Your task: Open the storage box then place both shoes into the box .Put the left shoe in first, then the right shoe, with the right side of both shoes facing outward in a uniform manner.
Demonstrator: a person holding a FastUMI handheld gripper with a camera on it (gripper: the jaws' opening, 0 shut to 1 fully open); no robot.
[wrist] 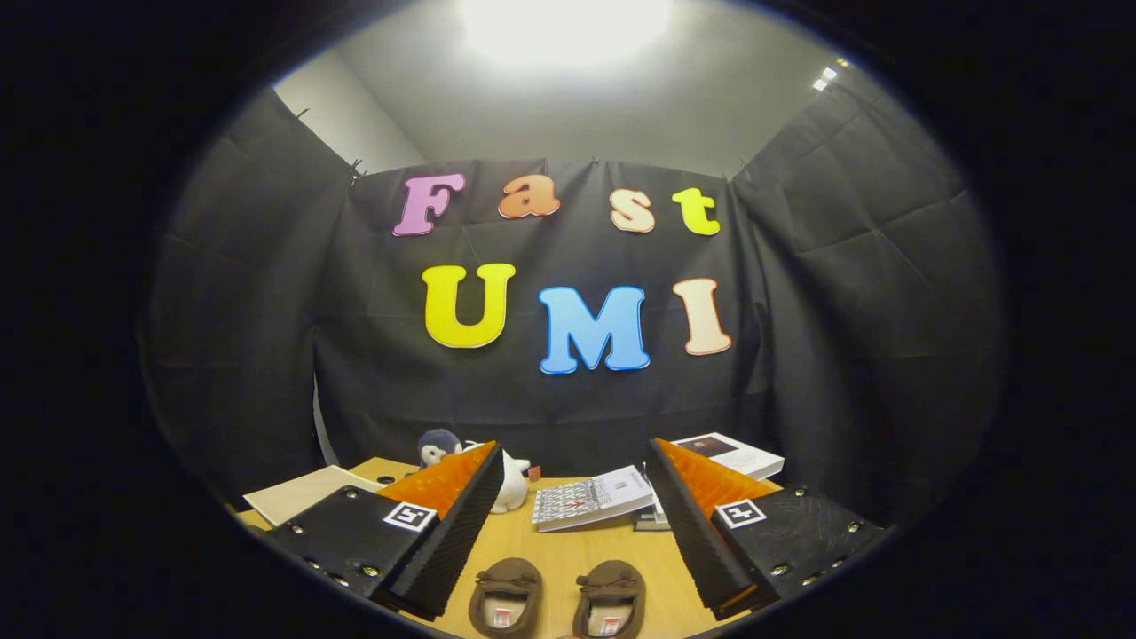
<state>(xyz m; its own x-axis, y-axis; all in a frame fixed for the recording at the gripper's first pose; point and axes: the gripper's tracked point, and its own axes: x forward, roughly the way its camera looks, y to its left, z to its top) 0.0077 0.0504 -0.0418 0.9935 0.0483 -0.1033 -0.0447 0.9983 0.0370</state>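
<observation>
Two brown slipper-like shoes lie side by side on the wooden table, toes pointing away from me: the left shoe and the right shoe. Both sit low between my two fingers. My gripper is held above them, open wide, with nothing between its fingers. The left finger is beside the left shoe and the right finger beside the right shoe. Neither finger touches a shoe.
Beyond the fingers on the table are a grey-and-white plush penguin, a white plush toy, a calendar-like booklet, a book at the back right and a pale flat board at the left.
</observation>
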